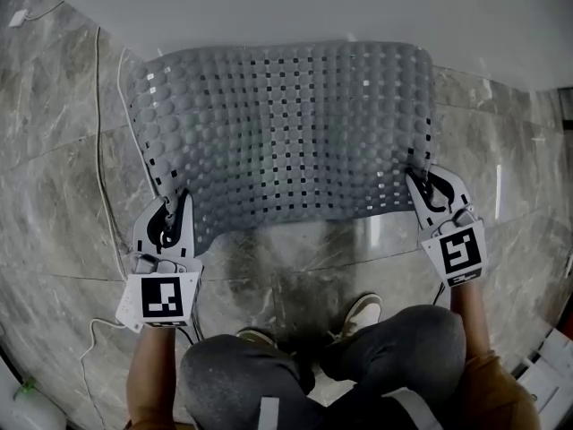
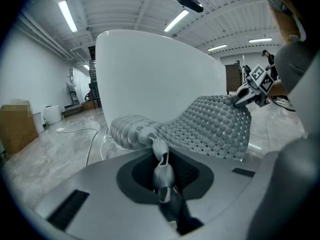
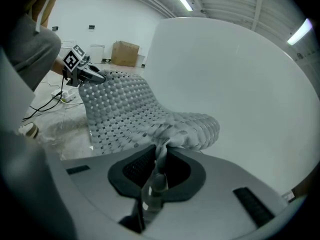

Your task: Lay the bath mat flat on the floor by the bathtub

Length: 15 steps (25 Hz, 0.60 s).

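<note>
**Head view.** The bath mat [image 1: 286, 133] hangs spread between the two grippers. Its far edge is close against the bathtub [image 1: 313, 7] wall and its near edge is off the floor [image 1: 54, 159]. I cannot tell whether the far edge touches down. The left gripper [image 1: 177, 202] pinches the near-left corner and the right gripper [image 1: 428, 183] the near-right corner.
- Risk: a white cable [image 1: 106, 195] lies on the floor just beside the mat's left edge. Lowered from here, that edge could land on it and ride up.
- Risk: the far edge could curl up the tub wall instead of lying flat.
- Mat: a grey, soft, rubbery sheet shaped as a rounded rectangle, with rows of raised bumps and small square holes.
- Floor: glossy veined stone, probably slick.

**Left gripper view.** The fingers are nearly together, clamped on a thin tab of the mat corner.
- Risk: only a sliver is held, so a jerk plus the mat's own weight could pull it free.
- The sheet bunches into a roll beside the grip, then sags toward the other gripper.

**Right gripper view.** The fingers stand just as narrow, closed on the gathered corner.
- Risk: the fold beside the grip may remain as a crease on release.
- Tub: a smooth, white, curved wall.
</note>
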Each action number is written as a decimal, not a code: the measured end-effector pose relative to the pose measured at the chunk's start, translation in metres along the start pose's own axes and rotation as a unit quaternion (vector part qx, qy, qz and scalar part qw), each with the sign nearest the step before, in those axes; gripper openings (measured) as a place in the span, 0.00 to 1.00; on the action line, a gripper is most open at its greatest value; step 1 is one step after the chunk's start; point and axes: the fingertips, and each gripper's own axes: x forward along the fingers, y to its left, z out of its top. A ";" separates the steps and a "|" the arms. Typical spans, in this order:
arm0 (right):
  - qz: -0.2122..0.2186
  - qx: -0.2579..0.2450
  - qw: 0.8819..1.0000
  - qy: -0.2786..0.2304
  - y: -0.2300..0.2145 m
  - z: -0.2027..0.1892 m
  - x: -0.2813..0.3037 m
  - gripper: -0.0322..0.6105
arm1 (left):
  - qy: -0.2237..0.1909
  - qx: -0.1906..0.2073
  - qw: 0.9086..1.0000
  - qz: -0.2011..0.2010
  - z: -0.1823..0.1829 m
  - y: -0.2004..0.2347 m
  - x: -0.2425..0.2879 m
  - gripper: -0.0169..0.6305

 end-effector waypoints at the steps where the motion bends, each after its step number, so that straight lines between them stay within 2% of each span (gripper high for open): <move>1: 0.001 0.001 1.000 0.000 0.000 -0.003 0.004 0.12 | 0.008 -0.002 1.000 0.001 -0.007 0.001 0.002 0.09; 7: 0.021 0.013 1.000 0.019 0.002 -0.024 0.030 0.12 | 0.019 0.006 1.000 0.009 -0.034 0.005 0.017 0.09; 15: 0.027 0.047 0.997 0.052 -0.010 -0.062 0.048 0.13 | 0.055 -0.035 0.998 0.026 -0.056 0.014 0.033 0.09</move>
